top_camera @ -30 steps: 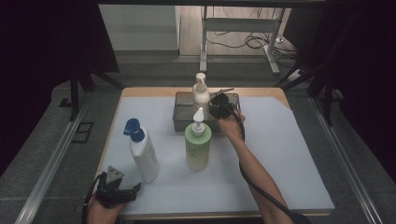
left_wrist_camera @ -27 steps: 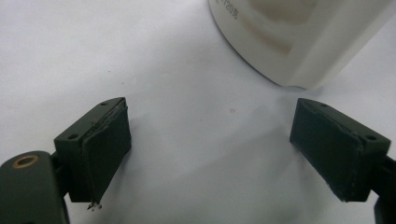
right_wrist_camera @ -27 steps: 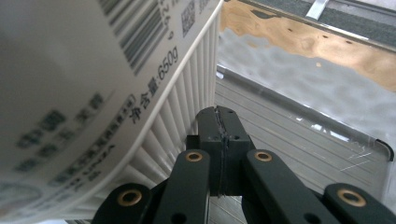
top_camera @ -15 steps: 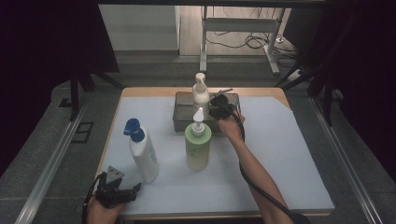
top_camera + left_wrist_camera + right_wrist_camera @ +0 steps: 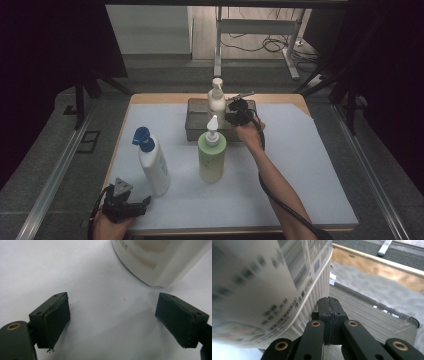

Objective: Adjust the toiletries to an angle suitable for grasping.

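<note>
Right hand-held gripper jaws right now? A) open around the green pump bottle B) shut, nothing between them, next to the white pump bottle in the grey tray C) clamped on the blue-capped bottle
B: in the right gripper view the right hand-held gripper has its jaws pressed together with nothing between, beside the white pump bottle in the clear grey plastic tray.

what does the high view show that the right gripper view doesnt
High view alone: the green bottle, the blue-capped white bottle, the left gripper near the table's front edge, and the person's forearm. Right gripper view alone: the right gripper with jaws pressed together, and print on the bottle's label. Both: the white pump bottle and the clear bin.
</note>
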Motion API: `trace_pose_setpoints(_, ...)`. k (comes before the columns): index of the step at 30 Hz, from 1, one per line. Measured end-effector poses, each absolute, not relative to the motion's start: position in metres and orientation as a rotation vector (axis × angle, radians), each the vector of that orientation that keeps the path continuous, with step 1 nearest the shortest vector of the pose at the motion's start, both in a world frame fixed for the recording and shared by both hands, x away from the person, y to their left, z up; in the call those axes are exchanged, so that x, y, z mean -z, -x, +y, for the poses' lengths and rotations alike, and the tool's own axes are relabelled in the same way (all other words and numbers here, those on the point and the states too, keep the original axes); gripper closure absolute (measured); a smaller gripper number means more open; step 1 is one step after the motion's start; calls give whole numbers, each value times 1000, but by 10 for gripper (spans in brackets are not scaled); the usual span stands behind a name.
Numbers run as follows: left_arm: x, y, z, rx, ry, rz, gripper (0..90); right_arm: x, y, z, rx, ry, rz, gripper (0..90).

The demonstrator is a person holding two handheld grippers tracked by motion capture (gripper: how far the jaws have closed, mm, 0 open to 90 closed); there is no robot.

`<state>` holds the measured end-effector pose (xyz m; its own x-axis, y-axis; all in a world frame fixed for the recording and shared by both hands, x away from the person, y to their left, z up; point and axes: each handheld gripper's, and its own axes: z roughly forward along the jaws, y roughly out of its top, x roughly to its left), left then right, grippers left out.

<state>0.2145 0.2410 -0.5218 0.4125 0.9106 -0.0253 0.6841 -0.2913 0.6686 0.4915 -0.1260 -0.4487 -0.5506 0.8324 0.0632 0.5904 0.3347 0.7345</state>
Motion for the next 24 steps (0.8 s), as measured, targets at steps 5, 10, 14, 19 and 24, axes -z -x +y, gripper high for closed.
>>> trace_pose_setpoints(5, 522, -214, 241, -488, -2069, 1348, 120, 439, -489, -127, -1064, -1248, 2277, 891)
trace_pose_setpoints(10, 522, -214, 241, -488, -2069, 1348, 120, 441, -489, -124, -1063, -1253, 2284, 891)
trace_pose_setpoints(14, 522, -214, 241, -488, -2069, 1348, 121, 448, -490, -122, -1055, -1253, 2294, 890)
trace_pose_setpoints(19, 522, -214, 241, -488, -2069, 1348, 120, 452, -492, -122, -1043, -1272, 2291, 890)
trace_pose_setpoints(24, 522, -214, 241, -488, -2069, 1348, 120, 456, -495, -124, -1000, -1283, 2299, 881)
